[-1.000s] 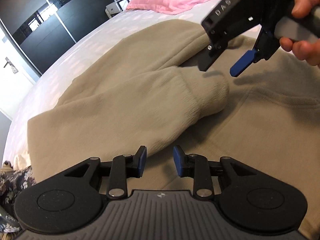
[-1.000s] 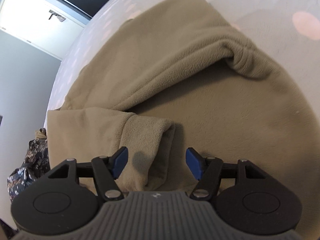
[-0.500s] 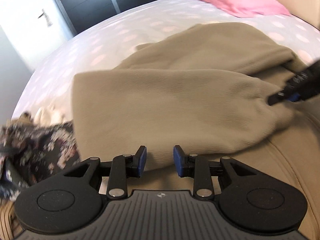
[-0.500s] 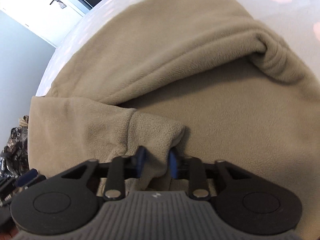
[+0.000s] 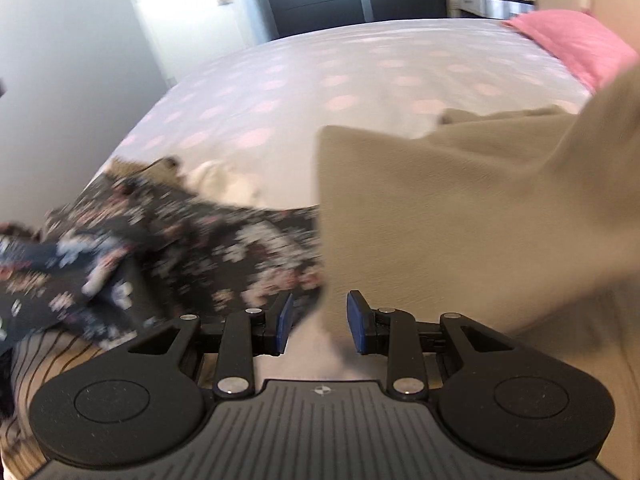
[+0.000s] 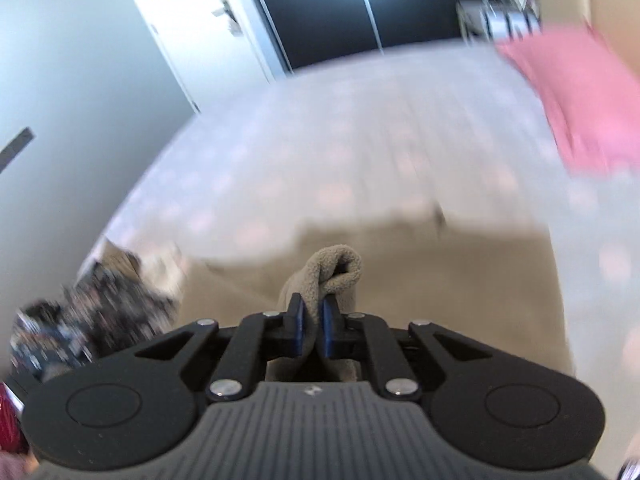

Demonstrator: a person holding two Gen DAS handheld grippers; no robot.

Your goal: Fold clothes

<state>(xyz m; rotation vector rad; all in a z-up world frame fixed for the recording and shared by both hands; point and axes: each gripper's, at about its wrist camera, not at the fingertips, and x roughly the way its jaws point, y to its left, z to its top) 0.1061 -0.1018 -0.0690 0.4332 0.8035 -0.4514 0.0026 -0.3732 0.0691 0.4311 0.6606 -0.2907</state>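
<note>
A dark floral-print garment point(image 5: 168, 248) lay crumpled at the left of the left wrist view, against the beige fleece garment point(image 5: 460, 216) filling the right, on the pink-dotted white bedspread point(image 5: 320, 80). Only the right wrist view showed the right gripper point(image 6: 313, 320) clamped on a bunched fleece fold. The left gripper point(image 5: 319, 322) stood narrowly parted, holding nothing.

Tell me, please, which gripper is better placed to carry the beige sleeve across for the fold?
Right. The right gripper is already shut on the sleeve cuff; the left gripper is open and holds nothing.
</note>
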